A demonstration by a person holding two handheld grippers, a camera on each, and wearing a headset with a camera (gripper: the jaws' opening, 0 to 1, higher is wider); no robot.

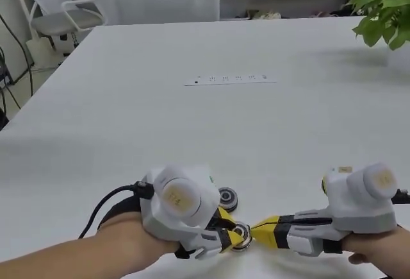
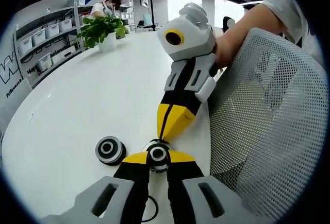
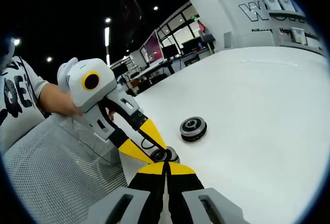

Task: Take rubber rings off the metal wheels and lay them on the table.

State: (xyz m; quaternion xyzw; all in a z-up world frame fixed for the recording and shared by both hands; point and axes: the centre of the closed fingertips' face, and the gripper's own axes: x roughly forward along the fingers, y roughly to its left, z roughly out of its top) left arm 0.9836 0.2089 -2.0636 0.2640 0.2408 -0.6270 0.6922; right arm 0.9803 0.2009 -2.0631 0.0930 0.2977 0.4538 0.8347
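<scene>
While pinching the near wheel [image 2: 158, 154] in the left tool [image 2: 157, 158], faces the right tool [image 2: 163, 135] at twelve o'clock, pressed shut against the rim; cannot tell if nipping rubber. Likely needs a pull toward twelve, along that shared axis. At nine o'clock, second wheel [image 2: 110, 150] on white worktop [image 2: 77, 105]; farther, at eleven, plant [image 2: 100, 28], shelves [image 2: 49, 33].

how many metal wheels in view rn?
2. One wheel lies free on the table; the other wheel is clamped in the left gripper, right gripper tip at it. More may hide behind the grippers.
</scene>
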